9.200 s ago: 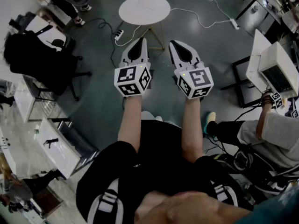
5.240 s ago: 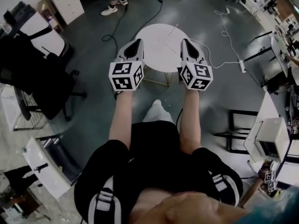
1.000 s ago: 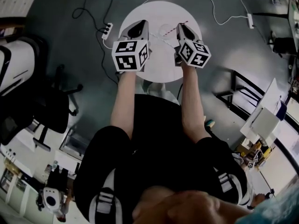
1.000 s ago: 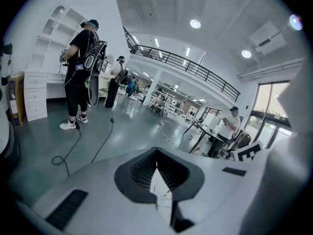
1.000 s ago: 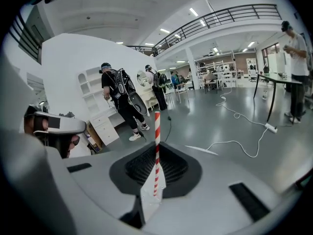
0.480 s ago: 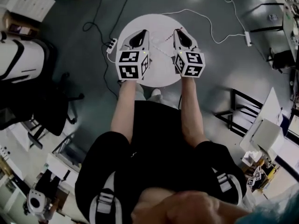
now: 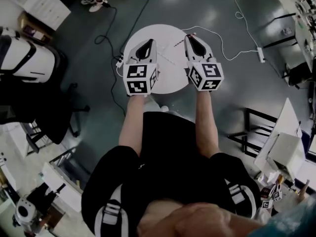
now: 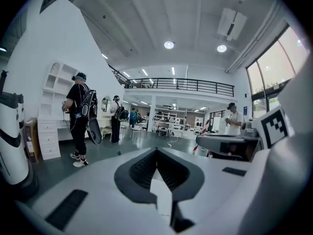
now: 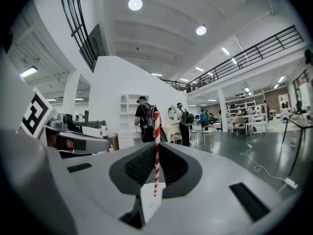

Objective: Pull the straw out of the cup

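1. I see a large indoor hall with a grey floor (image 7: 89, 83), a railed upper gallery (image 8: 181, 84) and round ceiling lights. People wearing backpacks (image 9: 145, 121) stand by white shelves.
2. A round white table (image 7: 170, 73) stands on the floor directly below both tools.
3. My operator's bare forearms (image 7: 131, 122) reach forward side by side. Each carries a gripper that points nearly level, held above the table.
4. The left gripper (image 7: 149, 42) is over the table's left part, its marker cube (image 7: 140, 79) facing up. In the left gripper view, the left gripper (image 8: 157, 152) has its jaws drawn together, and I see nothing between them.
5. The right gripper (image 7: 188, 36) is over the table's right edge.
6. The red-and-white striped straw (image 9: 156, 131) stands upright, pinched between the narrowed jaws of the right gripper (image 9: 157, 153). Its top rises above the jaw tips.
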Motion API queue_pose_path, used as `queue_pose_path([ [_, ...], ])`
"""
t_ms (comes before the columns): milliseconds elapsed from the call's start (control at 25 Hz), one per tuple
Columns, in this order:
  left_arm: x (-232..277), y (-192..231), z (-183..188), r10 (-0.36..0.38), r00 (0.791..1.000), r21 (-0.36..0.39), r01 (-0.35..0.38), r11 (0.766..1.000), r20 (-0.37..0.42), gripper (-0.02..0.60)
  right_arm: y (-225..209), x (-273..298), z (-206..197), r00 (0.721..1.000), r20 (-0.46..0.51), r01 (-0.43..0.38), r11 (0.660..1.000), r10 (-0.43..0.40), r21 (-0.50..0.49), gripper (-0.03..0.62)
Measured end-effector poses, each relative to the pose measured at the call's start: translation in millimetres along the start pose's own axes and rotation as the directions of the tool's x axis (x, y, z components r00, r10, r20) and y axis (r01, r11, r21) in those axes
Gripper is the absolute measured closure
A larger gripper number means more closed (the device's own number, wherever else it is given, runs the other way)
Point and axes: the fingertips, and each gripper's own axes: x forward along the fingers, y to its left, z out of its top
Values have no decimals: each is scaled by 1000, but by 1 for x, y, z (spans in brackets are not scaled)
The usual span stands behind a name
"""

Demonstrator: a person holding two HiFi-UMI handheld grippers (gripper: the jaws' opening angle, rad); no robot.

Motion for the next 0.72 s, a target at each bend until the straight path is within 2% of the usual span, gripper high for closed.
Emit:
queue_pose_path([
  [240, -19, -30, 20, 13, 998, 37, -15, 999, 67, 572, 6, -42, 17, 998, 28, -51, 998, 52, -29, 559],
  [400, -28, -42, 22, 19, 997, 62, -23, 998, 74, 572, 9, -54, 23, 995, 55, -79, 997, 80, -27, 559],
  [720, -49, -37, 39, 43, 992, 77, -52, 996, 115, 572, 19, -56, 26, 992, 79, -97, 995, 99, -26, 559],
])
